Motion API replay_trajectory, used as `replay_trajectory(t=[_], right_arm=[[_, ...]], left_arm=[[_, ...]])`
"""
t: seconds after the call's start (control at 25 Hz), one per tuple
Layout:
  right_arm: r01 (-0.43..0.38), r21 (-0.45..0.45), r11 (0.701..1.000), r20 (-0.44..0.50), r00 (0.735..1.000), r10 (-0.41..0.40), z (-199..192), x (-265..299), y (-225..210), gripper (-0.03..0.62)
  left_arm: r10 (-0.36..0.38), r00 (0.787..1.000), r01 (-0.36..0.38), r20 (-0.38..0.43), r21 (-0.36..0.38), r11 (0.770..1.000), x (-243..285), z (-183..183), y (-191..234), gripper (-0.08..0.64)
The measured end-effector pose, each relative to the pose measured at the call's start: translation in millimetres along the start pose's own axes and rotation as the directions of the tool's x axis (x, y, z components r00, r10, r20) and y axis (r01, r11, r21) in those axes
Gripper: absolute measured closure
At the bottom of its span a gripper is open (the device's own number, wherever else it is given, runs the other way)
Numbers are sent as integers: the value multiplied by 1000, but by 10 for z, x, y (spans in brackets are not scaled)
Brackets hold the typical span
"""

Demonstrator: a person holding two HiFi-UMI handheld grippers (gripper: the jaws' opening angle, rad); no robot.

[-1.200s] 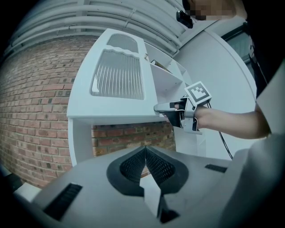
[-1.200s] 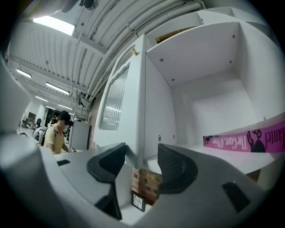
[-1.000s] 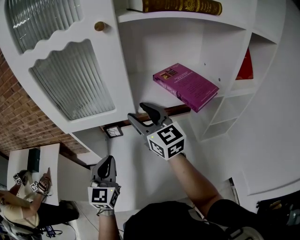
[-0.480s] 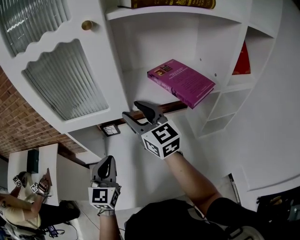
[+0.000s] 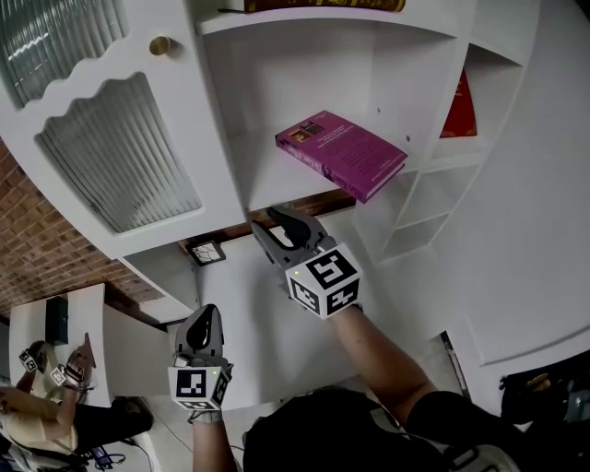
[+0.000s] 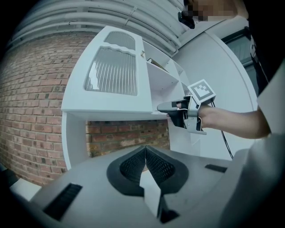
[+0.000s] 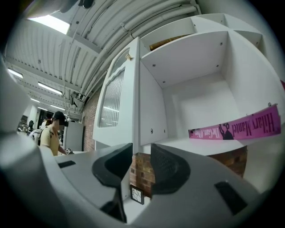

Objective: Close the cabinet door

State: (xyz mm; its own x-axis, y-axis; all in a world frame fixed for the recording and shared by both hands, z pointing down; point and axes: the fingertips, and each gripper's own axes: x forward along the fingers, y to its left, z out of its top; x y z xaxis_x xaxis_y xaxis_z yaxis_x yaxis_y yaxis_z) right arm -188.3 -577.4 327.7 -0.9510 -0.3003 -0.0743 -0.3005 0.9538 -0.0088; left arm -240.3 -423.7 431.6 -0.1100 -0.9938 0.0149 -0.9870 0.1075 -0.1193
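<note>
The white cabinet door [image 5: 120,157], with ribbed glass panes and a brass knob [image 5: 159,45], stands swung open at the left of the shelves. My right gripper [image 5: 279,229] hovers just below the shelf that bears a magenta book [image 5: 341,152]. Its jaws are closing with nothing between them; in the right gripper view [image 7: 141,156] only the brick wall shows through the gap, and the door's edge [image 7: 133,98] stands straight ahead. Lower and further left, my left gripper [image 5: 205,324] is shut and empty, pointing at the door [image 6: 113,78] from below, with the right gripper [image 6: 167,107] in its sight.
A red book [image 5: 454,109] leans in the right compartment and a brown book [image 5: 313,5] lies on the top shelf. A small dark framed square [image 5: 204,250] sits under the cabinet by the brick wall [image 5: 37,249]. A person [image 5: 46,406] sits at a table at lower left.
My right gripper's jaws have drawn much closer together, and that hand has shifted slightly under the shelf edge. The left gripper has stayed where it was.
</note>
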Motion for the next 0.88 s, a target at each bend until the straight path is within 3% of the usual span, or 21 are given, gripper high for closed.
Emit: replay_trajectory(t=[0.48, 0.88], right_arm=[[102, 26, 994, -71, 992, -100, -303, -628, 265, 514], [199, 39, 979, -129, 973, -193, -581, -1177, 673, 517]], left_arm=[[-130, 992, 130, 6, -9, 992, -204, 4, -199, 551], [-251, 968, 251, 15, -39, 967, -505, -94, -362, 552]])
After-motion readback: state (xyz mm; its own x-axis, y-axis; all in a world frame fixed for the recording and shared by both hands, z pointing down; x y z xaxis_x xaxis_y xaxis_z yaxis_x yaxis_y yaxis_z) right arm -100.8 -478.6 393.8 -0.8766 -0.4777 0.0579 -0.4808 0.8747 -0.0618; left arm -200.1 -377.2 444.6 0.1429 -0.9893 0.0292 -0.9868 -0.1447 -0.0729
